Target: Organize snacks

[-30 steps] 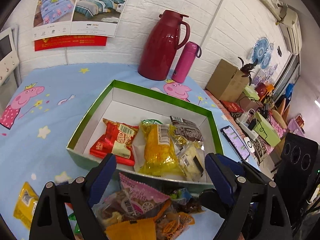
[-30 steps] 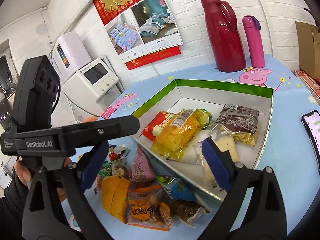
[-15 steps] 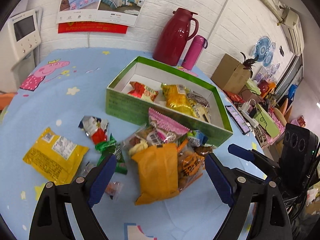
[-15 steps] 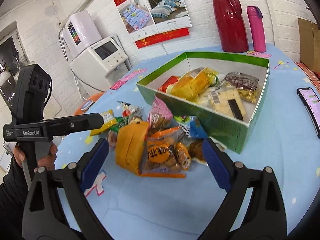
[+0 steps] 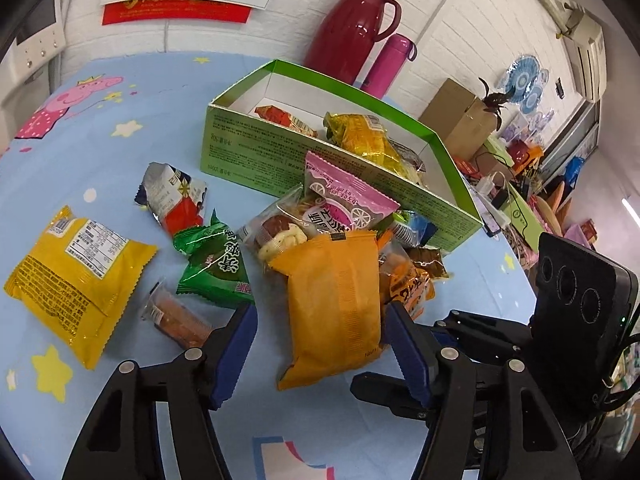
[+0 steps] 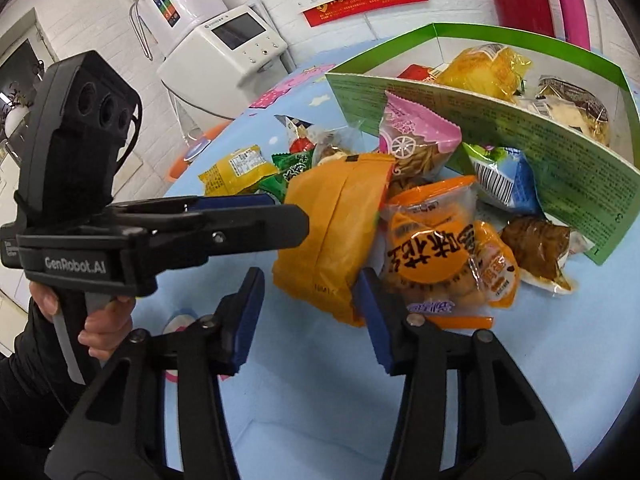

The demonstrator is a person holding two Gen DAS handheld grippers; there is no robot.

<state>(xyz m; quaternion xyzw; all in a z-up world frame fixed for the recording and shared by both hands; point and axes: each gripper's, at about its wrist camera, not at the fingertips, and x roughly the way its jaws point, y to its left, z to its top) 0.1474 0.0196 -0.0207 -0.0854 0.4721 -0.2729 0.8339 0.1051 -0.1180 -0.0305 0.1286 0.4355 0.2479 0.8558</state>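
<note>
A loose pile of snack packets lies on the blue tablecloth in front of a green box (image 5: 320,152) that holds several packets. On top of the pile is a plain orange packet (image 5: 336,304), with a pink packet (image 5: 344,204) leaning on the box wall behind it. My left gripper (image 5: 320,344) is open and straddles the near end of the orange packet. Its right pad is at the packet's edge and its left pad is clear. My right gripper (image 6: 310,312) is open around the same orange packet (image 6: 336,216), at its near corner. The left gripper's fingers (image 6: 256,224) reach in from the left.
A yellow packet (image 5: 76,276), a green one (image 5: 216,264) and a silver-red one (image 5: 176,200) lie left of the pile. An orange bun packet (image 6: 440,264) lies on its right. A red flask (image 5: 352,28) and pink bottle (image 5: 390,60) stand behind the box. A hand (image 6: 104,324) holds the left gripper.
Both grippers have drawn back from over the box and come down low at the pile. Each pair of jaws has narrowed around the orange packet's near end.
</note>
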